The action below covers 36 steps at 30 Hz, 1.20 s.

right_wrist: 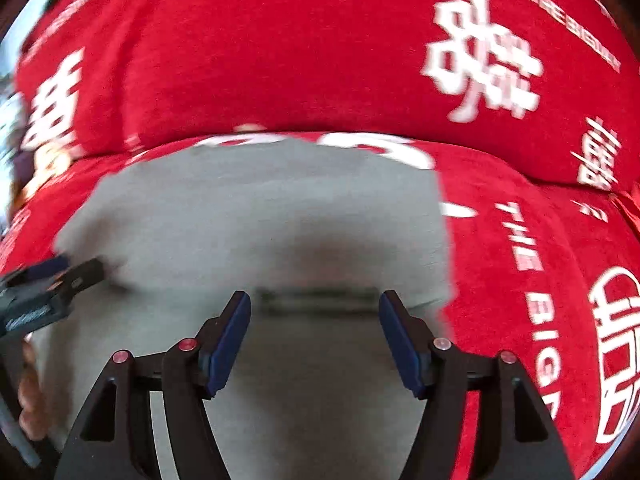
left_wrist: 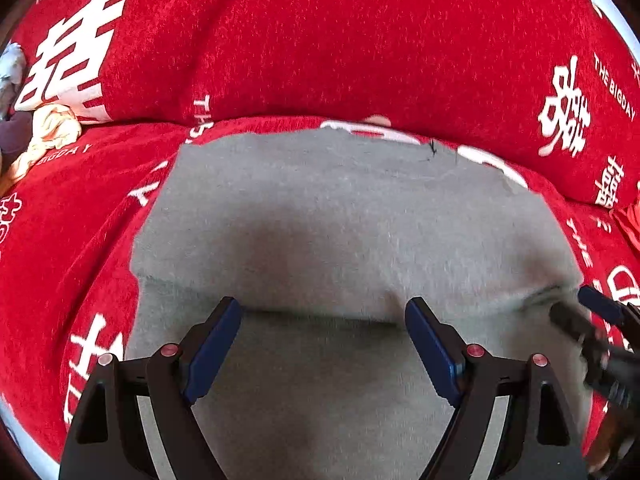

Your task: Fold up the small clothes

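A grey garment (left_wrist: 340, 208) lies flat on the red sofa seat, with a folded layer whose edge runs straight across close to me. My left gripper (left_wrist: 324, 306) hovers over that edge with its blue pads wide apart and nothing pressed between them. At the right edge of this view my right gripper (left_wrist: 572, 300) points in at the cloth's right corner. In the right wrist view the grey garment (right_wrist: 240, 208) fills the middle, and my right gripper (right_wrist: 315, 298) stands open over the same fold edge. My left gripper (right_wrist: 82, 264) shows at the far left, blurred.
The red sofa cover (left_wrist: 80, 240) with white characters spreads all around, and its back cushion (left_wrist: 340, 40) rises behind the garment. A crumpled cream cloth (left_wrist: 52, 128) and a pale grey one (left_wrist: 10, 68) lie at the far left. A hand (right_wrist: 30, 400) shows at the lower left.
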{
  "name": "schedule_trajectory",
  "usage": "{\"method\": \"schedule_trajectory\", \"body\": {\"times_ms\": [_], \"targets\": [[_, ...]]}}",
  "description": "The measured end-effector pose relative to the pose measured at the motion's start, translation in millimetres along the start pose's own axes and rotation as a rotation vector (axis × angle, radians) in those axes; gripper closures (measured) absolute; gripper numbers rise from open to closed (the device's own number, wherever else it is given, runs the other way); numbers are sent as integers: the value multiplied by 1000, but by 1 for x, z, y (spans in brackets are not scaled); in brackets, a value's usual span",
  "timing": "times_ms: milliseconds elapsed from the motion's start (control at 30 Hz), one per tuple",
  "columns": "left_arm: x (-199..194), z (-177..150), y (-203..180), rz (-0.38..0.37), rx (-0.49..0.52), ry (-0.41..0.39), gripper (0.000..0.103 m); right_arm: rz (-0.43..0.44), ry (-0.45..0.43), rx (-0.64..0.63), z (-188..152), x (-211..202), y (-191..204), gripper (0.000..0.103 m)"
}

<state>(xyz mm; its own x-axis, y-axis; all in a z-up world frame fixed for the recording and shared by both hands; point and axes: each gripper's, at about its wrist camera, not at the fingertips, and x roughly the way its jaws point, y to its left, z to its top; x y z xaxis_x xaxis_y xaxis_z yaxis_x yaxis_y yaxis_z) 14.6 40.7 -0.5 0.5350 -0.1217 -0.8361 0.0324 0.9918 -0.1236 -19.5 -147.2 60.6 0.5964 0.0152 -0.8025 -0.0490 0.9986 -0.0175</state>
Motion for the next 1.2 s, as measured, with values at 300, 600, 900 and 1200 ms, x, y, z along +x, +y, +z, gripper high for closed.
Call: {"method": "schedule_trajectory", "body": {"times_ms": [300,600,900,1200], "targets": [[-14,-54,13,29,120,-1,18,7,16,-109,-50,5,33,29],[-55,-125,53,47,98,-25,0,-6,-84,-168,-135,-51,7,24],[-97,-162,27,48,192,-83,0,-12,-110,-267,-170,-94,25,22],[-77,-191,18,75,290,-22,0,38,-90,-419,-191,-74,65,22]]}}
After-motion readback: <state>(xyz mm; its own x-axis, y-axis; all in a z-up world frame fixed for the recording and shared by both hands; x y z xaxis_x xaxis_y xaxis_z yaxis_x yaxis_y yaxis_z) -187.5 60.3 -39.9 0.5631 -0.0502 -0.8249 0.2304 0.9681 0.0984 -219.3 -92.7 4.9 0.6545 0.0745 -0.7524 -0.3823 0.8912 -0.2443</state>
